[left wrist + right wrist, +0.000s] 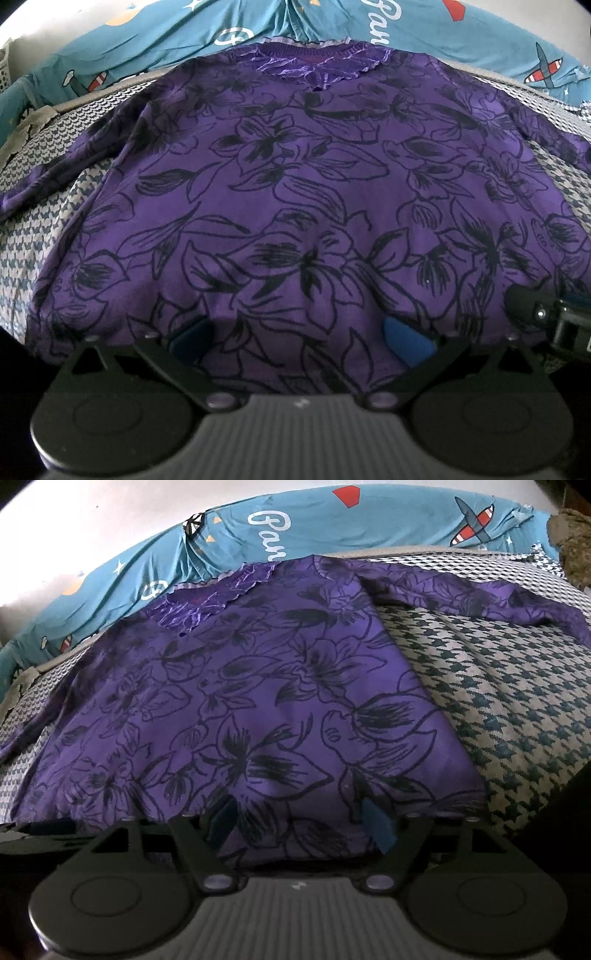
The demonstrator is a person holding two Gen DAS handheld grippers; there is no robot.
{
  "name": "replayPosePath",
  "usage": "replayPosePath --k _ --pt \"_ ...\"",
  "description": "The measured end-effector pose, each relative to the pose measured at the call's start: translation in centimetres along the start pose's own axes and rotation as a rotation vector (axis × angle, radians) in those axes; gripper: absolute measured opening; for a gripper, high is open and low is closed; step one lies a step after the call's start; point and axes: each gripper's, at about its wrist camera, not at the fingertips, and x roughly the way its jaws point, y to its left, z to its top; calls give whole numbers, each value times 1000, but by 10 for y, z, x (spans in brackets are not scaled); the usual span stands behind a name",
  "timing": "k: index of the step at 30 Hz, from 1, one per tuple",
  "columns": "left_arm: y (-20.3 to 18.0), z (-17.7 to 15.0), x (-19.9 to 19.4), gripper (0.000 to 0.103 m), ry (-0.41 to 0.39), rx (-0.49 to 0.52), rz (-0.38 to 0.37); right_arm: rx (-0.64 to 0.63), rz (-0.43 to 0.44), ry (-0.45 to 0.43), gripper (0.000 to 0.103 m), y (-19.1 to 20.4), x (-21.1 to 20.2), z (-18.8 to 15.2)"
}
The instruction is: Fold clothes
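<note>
- Your left gripper (299,341) sat at the near hem of the shirt (295,192), jaws spread wide, a blue pad (406,341) on either side of a band of purple cloth. The pads did not appear to be pressing the cloth.
- Your right gripper (301,821) was at the same hem, further right, near the shirt's corner. Its jaws also stood apart with cloth between the pads (378,827), nothing pinched.
- The right gripper's tip showed at the right edge of the left view, just beside the hem.
- The shirt, purple with black flowers, lay flat and front up on a houndstooth cover (517,701), collar (314,66) away from you, both sleeves out to the sides.
- Beyond it lay a teal sheet (332,528) printed with planes.
- Judgement: the shirt looked spread and ready, no fold made yet.
- The next move likely called for closing both grippers on the hem, then lifting it evenly toward the collar.
</note>
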Motion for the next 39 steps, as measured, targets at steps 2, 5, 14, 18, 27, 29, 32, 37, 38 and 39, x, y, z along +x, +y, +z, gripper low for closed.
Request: replayPosePath --k 2,5,14,18,27,29,32,37,38,39 --pt "1 0 0 103 -1 0 -3 8 4 -9 76 -1 -1 1" --pt "1 0 -1 103 -3 1 -7 24 13 -26 76 -2 -3 3" --pt "3 14 -5 103 -41 23 -45 -20 79 -61 65 4 -6 21" --pt "4 27 -7 103 -70 39 -58 -7 76 -64 58 -2 -3 35" --pt "9 65 -4 97 -129 80 -94 100 30 -128 25 -39 1 86" --pt "11 74 -2 94 -142 117 -96 145 8 -144 20 -51 3 101" --pt "15 86 3 88 -152 159 -102 226 -38 -154 17 -72 11 121" --pt "33 110 16 84 -157 164 -78 360 -130 -159 17 -117 22 150" --pt "37 114 20 84 -159 159 -75 383 -148 -159 17 -125 25 155" --pt "40 119 24 83 -161 151 -70 405 -163 -158 17 -132 26 158"
